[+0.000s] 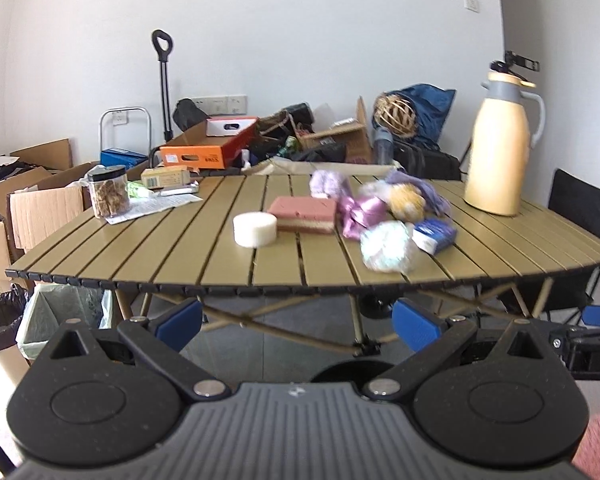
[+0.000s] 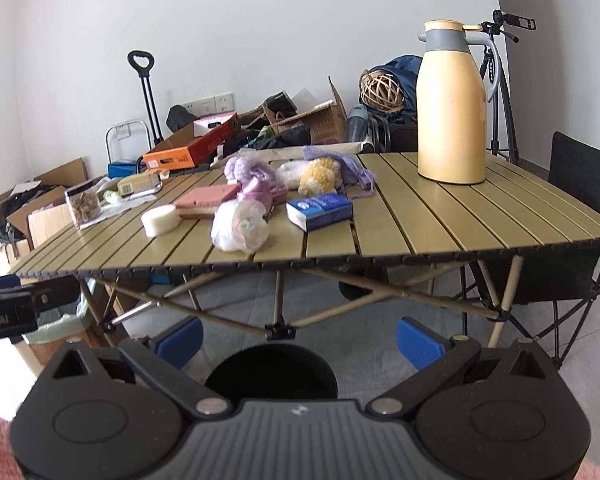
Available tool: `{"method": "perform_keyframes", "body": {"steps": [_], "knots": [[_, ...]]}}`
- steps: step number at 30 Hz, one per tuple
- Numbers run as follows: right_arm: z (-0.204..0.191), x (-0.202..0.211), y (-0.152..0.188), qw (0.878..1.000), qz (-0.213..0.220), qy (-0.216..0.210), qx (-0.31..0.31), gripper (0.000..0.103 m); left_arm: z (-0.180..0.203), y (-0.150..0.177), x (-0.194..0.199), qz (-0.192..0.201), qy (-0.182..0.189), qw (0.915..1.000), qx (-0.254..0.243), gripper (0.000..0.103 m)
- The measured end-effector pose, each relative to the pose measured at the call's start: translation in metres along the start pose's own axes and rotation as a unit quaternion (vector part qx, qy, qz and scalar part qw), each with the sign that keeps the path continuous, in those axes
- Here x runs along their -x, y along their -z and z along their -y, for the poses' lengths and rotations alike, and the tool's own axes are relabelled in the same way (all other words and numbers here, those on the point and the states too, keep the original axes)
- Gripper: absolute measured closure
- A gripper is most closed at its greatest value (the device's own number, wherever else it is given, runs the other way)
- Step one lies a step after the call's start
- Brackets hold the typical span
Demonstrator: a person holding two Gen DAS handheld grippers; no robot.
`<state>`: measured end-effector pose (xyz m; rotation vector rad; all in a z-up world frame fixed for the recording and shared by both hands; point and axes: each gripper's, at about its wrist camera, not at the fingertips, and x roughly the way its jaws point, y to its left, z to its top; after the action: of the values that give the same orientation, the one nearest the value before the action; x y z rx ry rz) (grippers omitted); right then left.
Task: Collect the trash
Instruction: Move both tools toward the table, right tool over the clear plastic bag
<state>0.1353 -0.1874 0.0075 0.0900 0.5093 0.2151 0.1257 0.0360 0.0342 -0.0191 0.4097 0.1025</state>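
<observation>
While both tools are held level below the table's near edge, your left gripper [image 1: 298, 320] sits at the lower centre of the left wrist view with its 2 blue fingertips [image 1: 180, 322] spread wide and nothing between them. Your right gripper [image 2: 299, 338] takes the same pose at the lower centre of the right wrist view, jaws wide and empty, its blue pads [image 2: 418, 342] level with the table's crossed legs. Each tool points forward at the slatted table [image 1: 172, 256], neither touching it.

Centre frame, on the tabletop, lies the trash: a crumpled white plastic bag [image 2: 240, 226] nearest the front edge, a blue tissue pack [image 2: 320, 211] just to its right, and a pink ribbon wrapper [image 1: 358, 214] behind it. A white foam disc [image 1: 255, 229] rests to the left, beside a pink sponge block [image 1: 303, 213]. Further back sits a heap of purple and yellow fluffy items [image 2: 320, 172]; their outlines are blurred in the left view.

At the upper right stands a yellow thermos jug [image 2: 451, 100], upright, well apart from the heap. At the left of the table a clear snack jar [image 1: 109, 195] stands on loose paper. A black bin opening [image 2: 271, 370] shows between the right gripper's fingers, low in frame. A lined bin [image 1: 0, 320] stands at the lower left of the left view.
</observation>
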Motion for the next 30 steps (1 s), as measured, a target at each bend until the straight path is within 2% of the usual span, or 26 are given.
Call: {"method": "perform_keyframes", "body": {"steps": [9, 18, 30], "knots": [[-0.014, -0.036, -0.031, 1.000, 0.031, -0.005, 0.002, 0.000, -0.025, -0.027, -0.033, 0.023, -0.016, 0.9983, 0.051, 0.000], [-0.032, -0.073, -0.061, 0.998, 0.058, -0.008, 0.022, 0.000, -0.042, -0.045, -0.066, 0.030, -0.033, 0.9971, 0.062, 0.000], [-0.061, -0.128, -0.081, 0.997, 0.057, -0.012, 0.053, 0.000, -0.065, -0.069, -0.115, 0.022, -0.045, 0.9952, 0.084, 0.000]]}}
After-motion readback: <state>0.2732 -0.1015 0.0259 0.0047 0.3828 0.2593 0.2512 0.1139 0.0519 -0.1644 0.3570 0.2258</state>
